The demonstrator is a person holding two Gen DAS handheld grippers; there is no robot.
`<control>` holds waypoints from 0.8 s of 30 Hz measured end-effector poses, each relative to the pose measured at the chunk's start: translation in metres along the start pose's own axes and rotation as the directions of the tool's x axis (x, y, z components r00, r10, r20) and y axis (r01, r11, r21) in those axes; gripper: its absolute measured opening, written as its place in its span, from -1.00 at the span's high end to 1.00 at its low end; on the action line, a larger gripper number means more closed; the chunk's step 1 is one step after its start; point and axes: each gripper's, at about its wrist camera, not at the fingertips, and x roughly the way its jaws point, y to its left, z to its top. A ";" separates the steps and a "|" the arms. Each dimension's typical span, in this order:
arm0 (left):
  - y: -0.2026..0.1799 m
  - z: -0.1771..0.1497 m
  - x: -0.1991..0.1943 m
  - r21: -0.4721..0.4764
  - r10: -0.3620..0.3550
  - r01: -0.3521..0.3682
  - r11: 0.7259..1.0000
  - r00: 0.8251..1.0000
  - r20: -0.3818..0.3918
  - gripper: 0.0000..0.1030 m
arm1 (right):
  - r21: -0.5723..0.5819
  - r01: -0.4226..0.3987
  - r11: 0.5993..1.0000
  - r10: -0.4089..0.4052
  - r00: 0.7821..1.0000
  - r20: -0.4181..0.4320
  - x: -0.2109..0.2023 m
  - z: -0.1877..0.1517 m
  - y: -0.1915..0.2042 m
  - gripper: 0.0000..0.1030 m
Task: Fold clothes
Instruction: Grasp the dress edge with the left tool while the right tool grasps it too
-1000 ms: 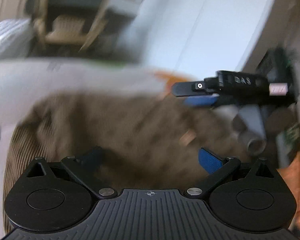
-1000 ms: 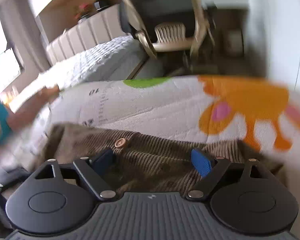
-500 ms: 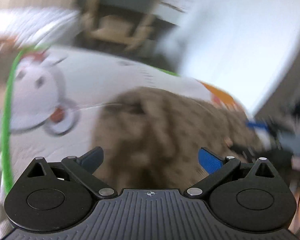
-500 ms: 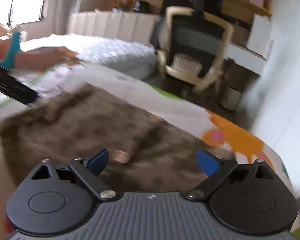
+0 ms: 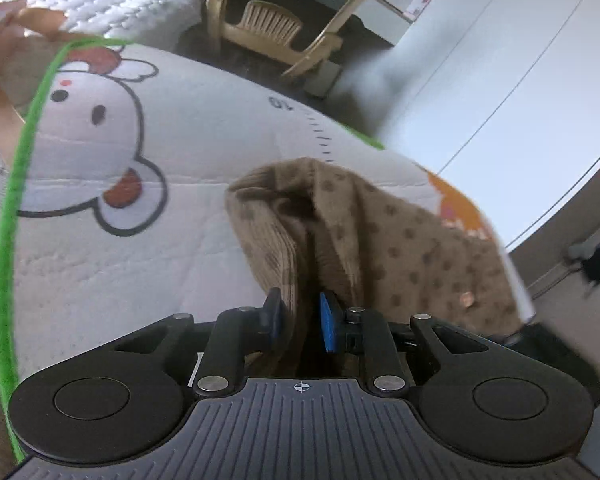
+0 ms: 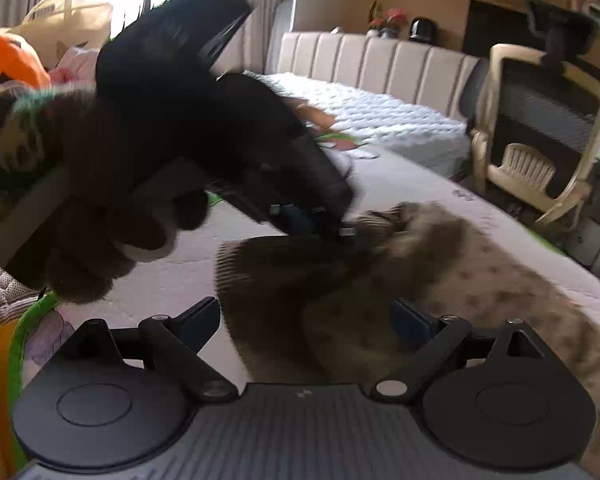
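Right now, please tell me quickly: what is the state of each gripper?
Left gripper: closed, pinching a fold of the brown dotted garment.
Right gripper: open, fingers on either side of the garment edge, not gripping.

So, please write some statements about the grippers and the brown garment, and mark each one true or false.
1. The left gripper is shut on a fold of the brown garment. True.
2. The right gripper is shut on the garment. False: its jaws stand wide open, with the cloth lying between them.
3. The garment is plain, with no pattern. False: it has darker dots.
4. The garment lies on a white mat with cartoon prints. True.
5. A chair stands beyond the mat. True.
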 end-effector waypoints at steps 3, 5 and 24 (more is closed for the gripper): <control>0.003 0.005 0.003 -0.052 -0.015 0.014 0.999 1.000 -0.014 0.59 | -0.018 0.018 1.000 -0.018 1.000 0.003 0.017 0.004 0.012 -0.79; 0.002 0.007 0.003 -0.056 -0.010 0.010 0.998 1.000 -0.008 0.58 | -0.035 0.049 0.998 -0.049 0.999 -0.006 0.028 0.004 0.015 -0.70; 0.009 0.020 0.015 -0.073 -0.083 0.081 0.994 0.997 -0.012 -0.80 | 0.118 0.081 0.990 -0.081 0.997 -0.001 0.015 0.000 -0.016 0.00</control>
